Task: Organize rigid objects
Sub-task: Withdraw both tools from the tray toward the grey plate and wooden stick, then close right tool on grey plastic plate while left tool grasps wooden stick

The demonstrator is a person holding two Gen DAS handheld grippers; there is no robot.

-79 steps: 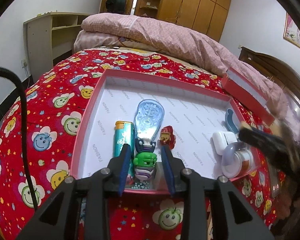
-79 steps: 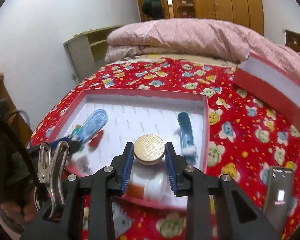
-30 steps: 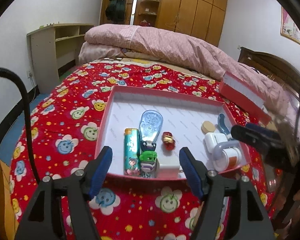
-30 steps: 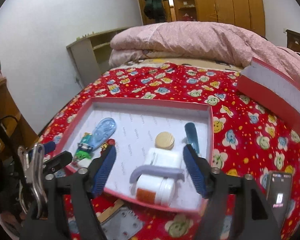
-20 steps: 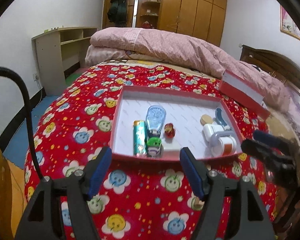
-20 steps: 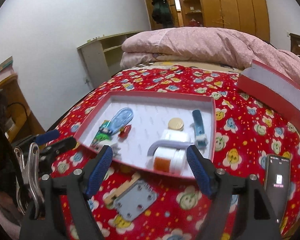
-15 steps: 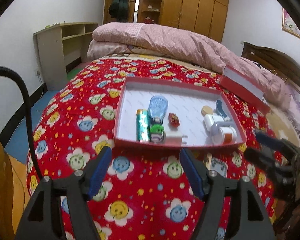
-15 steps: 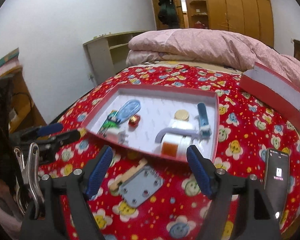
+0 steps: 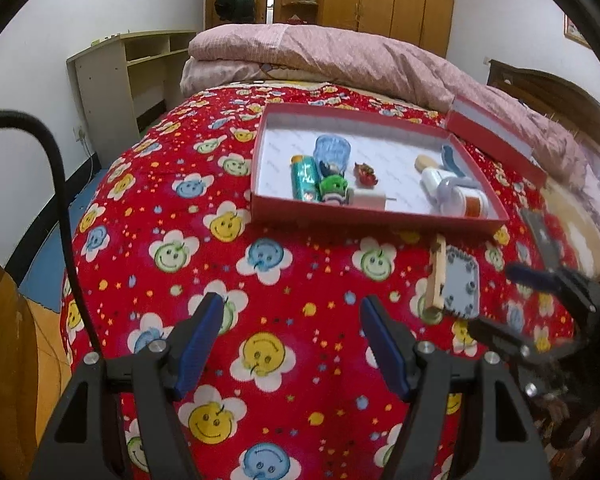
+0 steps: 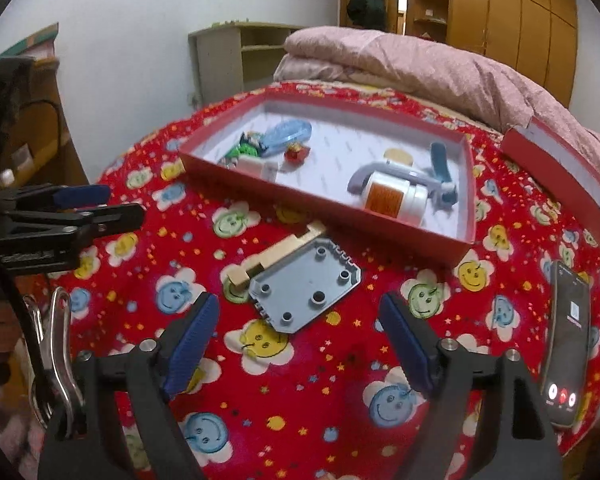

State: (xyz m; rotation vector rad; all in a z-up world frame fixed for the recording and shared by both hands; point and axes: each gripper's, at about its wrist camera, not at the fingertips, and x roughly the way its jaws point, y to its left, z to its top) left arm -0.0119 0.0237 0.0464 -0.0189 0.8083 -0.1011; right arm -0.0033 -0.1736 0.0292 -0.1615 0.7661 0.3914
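A red box [image 9: 376,216] on the flowered bedspread holds a teal lighter [image 9: 305,178], a clear blue dispenser [image 9: 332,150], a green toy [image 9: 334,188], a white charger [image 9: 366,201], a small red toy [image 9: 365,172], a gold lid [image 9: 423,161] and a white jar [image 9: 466,204]. In front of the box lie a grey studded plate [image 10: 306,286] and a wooden piece [image 10: 276,254]. My left gripper [image 9: 290,312] hangs open and empty over bare bedspread. My right gripper [image 10: 300,308] is over the plate's near edge, its jaws opening with nothing between them.
The red box lid [image 9: 496,136] leans at the back right. A lit phone [image 10: 568,332] lies to the right of my right gripper. A pink quilt [image 9: 340,56] is piled behind the box, with a shelf unit [image 9: 132,76] by the left wall.
Both grippers have let go, the left of the green toy and the right of the gold lid, and drawn back from the box. The grey plate and wooden piece have come into view.
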